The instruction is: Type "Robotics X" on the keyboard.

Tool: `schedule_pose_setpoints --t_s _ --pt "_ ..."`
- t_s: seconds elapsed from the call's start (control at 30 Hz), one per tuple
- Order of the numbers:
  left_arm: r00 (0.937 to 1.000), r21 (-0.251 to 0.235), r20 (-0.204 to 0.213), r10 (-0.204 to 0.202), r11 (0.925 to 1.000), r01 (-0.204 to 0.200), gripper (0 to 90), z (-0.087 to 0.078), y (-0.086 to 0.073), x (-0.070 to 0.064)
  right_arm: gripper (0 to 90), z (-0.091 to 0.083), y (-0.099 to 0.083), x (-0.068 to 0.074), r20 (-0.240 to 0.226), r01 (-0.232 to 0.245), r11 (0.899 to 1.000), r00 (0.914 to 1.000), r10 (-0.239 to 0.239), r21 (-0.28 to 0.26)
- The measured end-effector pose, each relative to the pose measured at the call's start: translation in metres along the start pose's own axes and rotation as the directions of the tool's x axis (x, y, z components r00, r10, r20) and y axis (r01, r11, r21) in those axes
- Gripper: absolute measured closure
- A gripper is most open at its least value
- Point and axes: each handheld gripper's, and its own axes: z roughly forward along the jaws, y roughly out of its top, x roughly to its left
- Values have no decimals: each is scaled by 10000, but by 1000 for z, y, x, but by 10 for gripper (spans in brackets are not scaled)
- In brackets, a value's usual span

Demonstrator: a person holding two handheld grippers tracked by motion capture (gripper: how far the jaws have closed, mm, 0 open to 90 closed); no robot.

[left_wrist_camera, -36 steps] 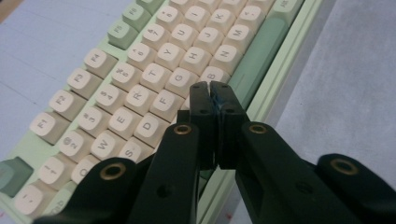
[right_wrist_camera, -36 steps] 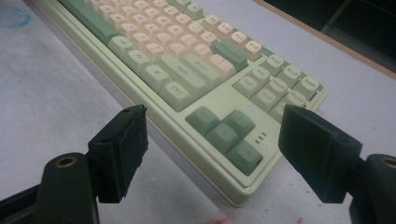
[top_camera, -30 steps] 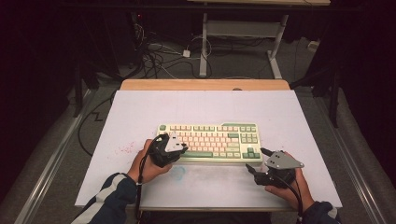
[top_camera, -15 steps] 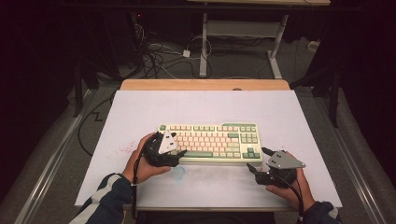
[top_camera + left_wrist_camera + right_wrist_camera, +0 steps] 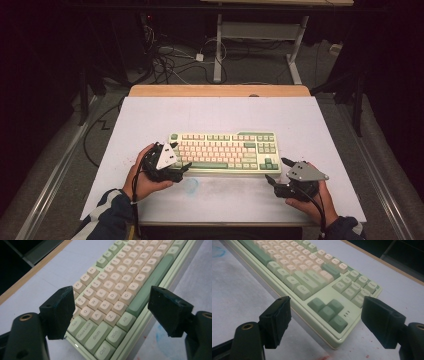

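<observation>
A pale green keyboard [image 5: 225, 152] with cream and green keys lies across the middle of the white table top [image 5: 220, 112]. My left gripper [image 5: 181, 157] sits at its left end, jaws open. In the left gripper view the left gripper [image 5: 112, 293] spans the keyboard's [image 5: 130, 272] lower left corner, above the keys, holding nothing. My right gripper [image 5: 277, 170] is at the keyboard's front right corner, also open. In the right gripper view the right gripper [image 5: 327, 302] frames the arrow keys of the keyboard [image 5: 312, 277] with nothing gripped.
A blue smudge [image 5: 190, 186] marks the sheet in front of the keyboard. A wooden strip [image 5: 220, 91] edges the table's far side. Beyond it lie floor cables [image 5: 170, 60] and a desk frame [image 5: 260, 35]. Bare sheet stretches behind the keyboard.
My left gripper has slid a little to the left along the keyboard's left end. The right gripper has barely shifted to the right. The keyboard has not moved.
</observation>
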Motion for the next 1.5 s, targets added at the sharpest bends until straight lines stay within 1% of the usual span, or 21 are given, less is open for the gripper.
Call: schedule_pose_setpoints --t_s 0.1,0.2,0.33,0.4,0.5,0.57,0.6,0.63,0.7,0.77,0.8,0.87,0.93,0.97,1.03,1.1,1.17,1.23,1.33,1.43,1.5 --pt "9999 -37 -168 -14 10000 13 207 -4 -2 4 246 0 0 0 1 -14 10000 10000 14 18" --pt "9997 -109 -226 7 9999 -9 207 -9 -5 7 246 -1 -1 -1 53 -44 10000 10000 44 6" --pt "9987 -14 -490 129 9999 -130 207 -14 -11 12 247 0 0 -2 138 -117 9999 9998 117 10" --pt "9985 -37 -556 8 10000 -10 207 -17 -11 15 261 1 0 -2 147 -102 9999 9998 101 57" --pt "9972 -46 -728 -161 9999 158 207 -20 -13 20 263 3 1 -4 185 -218 9997 9996 216 83" --pt "9961 78 -865 -175 9998 183 207 -21 -16 24 280 4 3 -6 99 -333 9994 9994 332 113" --pt "9957 91 -887 -273 9996 282 207 -21 -18 24 298 5 4 -7 61 -395 9992 9992 395 106" --pt "9953 162 -930 -286 9994 303 207 -21 -19 26 312 5 5 -8 0 -377 9993 9993 377 49" --pt "9949 264 -963 -283 9992 310 207 -22 -22 27 316 6 8 -10 -310 -375 9993 9988 374 -34" --pt "9947 354 -980 -306 9988 342 207 -24 -24 28 358 10 12 -12 -767 -441 9990 9961 439 -13" --pt "9943 352 -1020 -303 9988 340 207 -24 -24 28 402 11 14 -13 -873 -450 9990 9952 446 -28" --pt "9942 366 -1010 -375 9985 414 207 -25 -24 28 508 14 17 -13 -1028 -573 9984 9931 573 31" --pt "9934 379 -1089 -365 9984 409 207 -26 -25 28 625 18 20 -12 -1002 -421 9988 9940 445 266" --pt "9931 440 -1108 -380 9981 431 206 -27 -26 29 681 21 22 -12 -1009 -372 9989 9941 401 299" --pt "9913 547 -1243 -426 9973 497 198 -27 -27 30 792 26 25 -13 -1208 -302 9991 9921 337 309" --pt "9895 536 -1336 -556 9966 632 197 -27 -28 32 836 33 30 -14 -1411 -337 9987 9892 389 386" --pt "9881 613 -1438 -546 9961 639 197 -27 -30 33 869 39 35 -13 -1474 -161 9990 9888 220 405" --pt "9880 647 -1457 -514 9960 613 197 -28 -30 34 897 44 39 -11 -1650 -13 9990 9863 88 453" --pt "9872 679 -1504 -534 9956 642 197 -28 -30 34 900 53 44 -8 -1834 235 9979 9830 -122 598" --pt "9872 645 -1493 -557 9957 659 197 -30 -30 34 900 61 47 -6 -1973 367 9959 9801 -199 821" --pt "9871 609 -1488 -584 9958 681 197 -30 -29 34 900 65 47 -5 -1990 381 9947 9798 -185 953"
